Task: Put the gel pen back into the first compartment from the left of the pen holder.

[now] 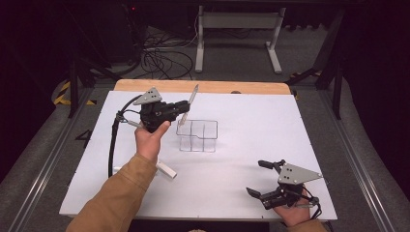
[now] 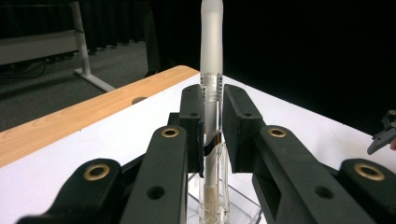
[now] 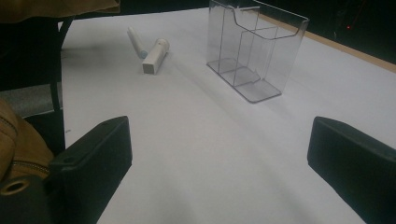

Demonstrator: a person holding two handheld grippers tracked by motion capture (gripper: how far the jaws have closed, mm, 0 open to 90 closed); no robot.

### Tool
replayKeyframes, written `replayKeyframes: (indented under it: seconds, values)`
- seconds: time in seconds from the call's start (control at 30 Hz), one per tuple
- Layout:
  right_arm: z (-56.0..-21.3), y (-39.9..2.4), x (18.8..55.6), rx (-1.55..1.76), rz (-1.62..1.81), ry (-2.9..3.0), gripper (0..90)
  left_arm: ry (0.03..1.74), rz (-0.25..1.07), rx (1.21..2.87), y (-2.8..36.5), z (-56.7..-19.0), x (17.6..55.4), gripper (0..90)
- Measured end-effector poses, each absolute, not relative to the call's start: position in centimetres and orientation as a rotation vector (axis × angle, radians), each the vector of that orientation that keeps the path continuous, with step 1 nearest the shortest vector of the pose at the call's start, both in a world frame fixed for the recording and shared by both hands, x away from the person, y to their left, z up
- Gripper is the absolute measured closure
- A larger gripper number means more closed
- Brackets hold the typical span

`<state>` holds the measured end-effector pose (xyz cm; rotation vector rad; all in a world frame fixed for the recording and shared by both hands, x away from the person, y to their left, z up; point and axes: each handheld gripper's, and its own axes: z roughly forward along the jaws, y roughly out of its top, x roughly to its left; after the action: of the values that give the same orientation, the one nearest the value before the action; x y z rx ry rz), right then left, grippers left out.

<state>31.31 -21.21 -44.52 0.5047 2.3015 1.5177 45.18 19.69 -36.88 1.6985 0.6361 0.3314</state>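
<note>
Frosted, clear pen-like stick [image 1: 189, 104] clamped in nearly closed left gripper [image 1: 183, 108], long axis near-upright, top tilted far-right, lower end over clear organizer [image 1: 197, 136], mid-table. White tubes [image 3: 150, 52] near-left. Right gripper [image 1: 259, 178] wide open, empty, near-right.

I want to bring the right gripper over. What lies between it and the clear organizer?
Bare white table; the right gripper view shows nothing between the right gripper and the clear organizer.
</note>
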Motion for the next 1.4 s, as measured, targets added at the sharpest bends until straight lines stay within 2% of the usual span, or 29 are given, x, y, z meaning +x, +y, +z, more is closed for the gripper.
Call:
replayKeyframes:
  seconds: [1.4]
  values:
    - [-44.6, -21.1, 31.3, 0.495, 1.522, 2.307, 6.9, 0.681, 0.296, 1.737, 19.6, -40.5, 45.1, 78.7]
